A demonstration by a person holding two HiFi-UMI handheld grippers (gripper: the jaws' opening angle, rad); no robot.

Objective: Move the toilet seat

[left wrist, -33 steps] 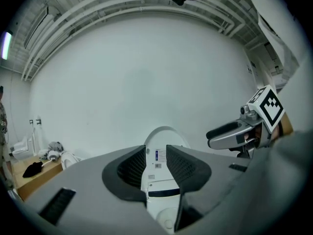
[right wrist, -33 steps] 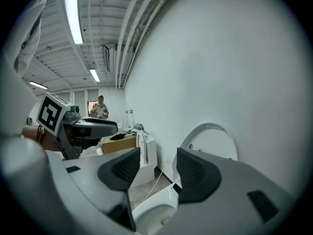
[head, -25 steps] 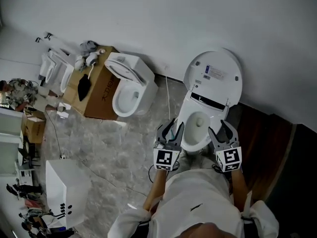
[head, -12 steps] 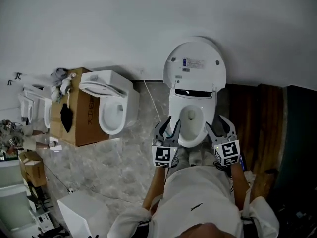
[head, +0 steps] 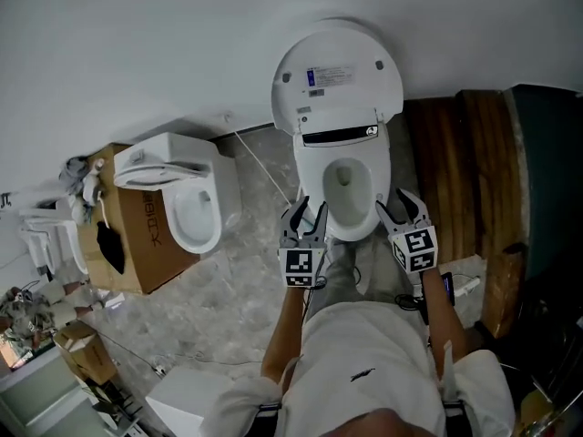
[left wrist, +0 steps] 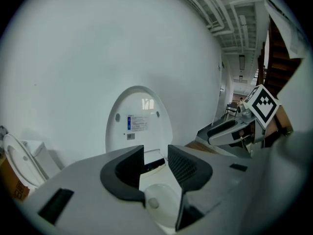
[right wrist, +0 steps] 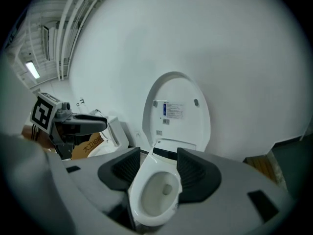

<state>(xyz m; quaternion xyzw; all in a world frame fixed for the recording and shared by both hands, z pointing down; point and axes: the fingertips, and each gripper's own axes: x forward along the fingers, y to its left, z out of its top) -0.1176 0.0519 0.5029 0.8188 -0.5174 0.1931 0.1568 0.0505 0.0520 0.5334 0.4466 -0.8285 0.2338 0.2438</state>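
A white toilet stands against the wall, its seat and lid (head: 337, 76) raised upright with a label on the underside. The open bowl (head: 346, 185) lies below them. My left gripper (head: 305, 209) hovers at the bowl's front left and is shut on nothing. My right gripper (head: 398, 203) hovers at the front right, its jaws a little apart and empty. Neither touches the toilet. Between the jaws of the left gripper (left wrist: 155, 153) the raised lid (left wrist: 139, 126) shows. Past the right gripper (right wrist: 159, 155) I see the lid (right wrist: 176, 114) and the bowl (right wrist: 156, 192).
A second white toilet (head: 182, 198) stands to the left, beside a cardboard box (head: 137, 235) with clutter on it. A white cable (head: 264, 171) runs down the wall to the floor. Dark wooden boards (head: 455, 171) lie to the right. A person's legs are below.
The head view has swung, so the toilet now sits more centred and upright in the frame. Both grippers stay at the bowl's front, and their jaws have not moved.
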